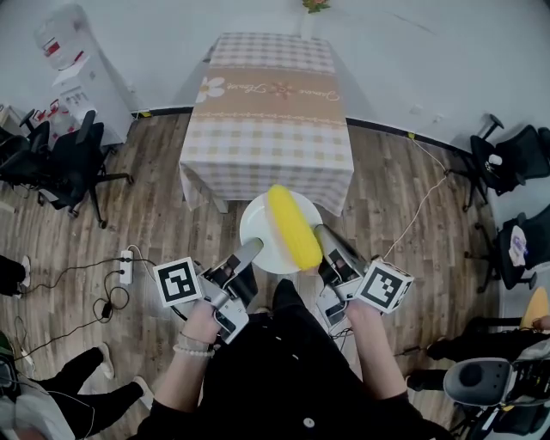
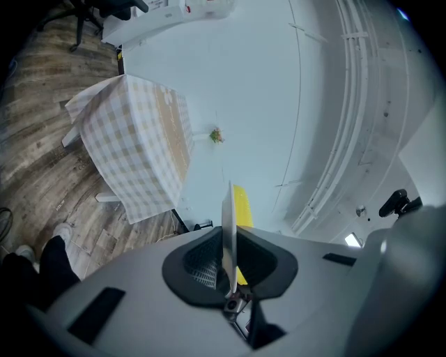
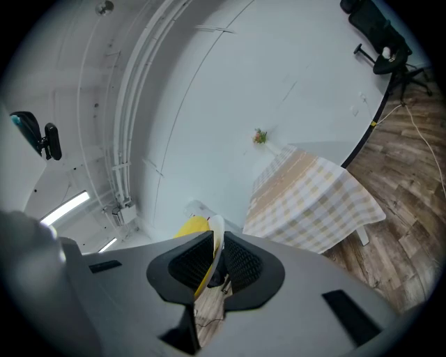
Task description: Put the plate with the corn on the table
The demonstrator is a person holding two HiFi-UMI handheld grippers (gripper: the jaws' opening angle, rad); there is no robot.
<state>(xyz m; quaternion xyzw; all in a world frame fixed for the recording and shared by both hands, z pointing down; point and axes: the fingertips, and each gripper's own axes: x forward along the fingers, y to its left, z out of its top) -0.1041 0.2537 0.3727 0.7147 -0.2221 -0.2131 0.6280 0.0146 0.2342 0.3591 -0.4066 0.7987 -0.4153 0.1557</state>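
Claws [image 1: 252, 250] [image 1: 326, 235] on plate [image 1: 258, 225] — corn [image 2: 242, 201] part-hidden

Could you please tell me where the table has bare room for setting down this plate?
The checked tabletop looks bare: near strip before the beige runner, far strip behind it. Only a flower sprig shows at its far end. Crowded: the plate with corn, left gripper and right gripper on its rim.

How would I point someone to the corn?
Start at the checked-cloth table by the wall; just in front of its near edge a white plate is held in the air, with the left claw and right claw shut on its rim. The corn lies on that plate: the only bright yellow, long thing there.
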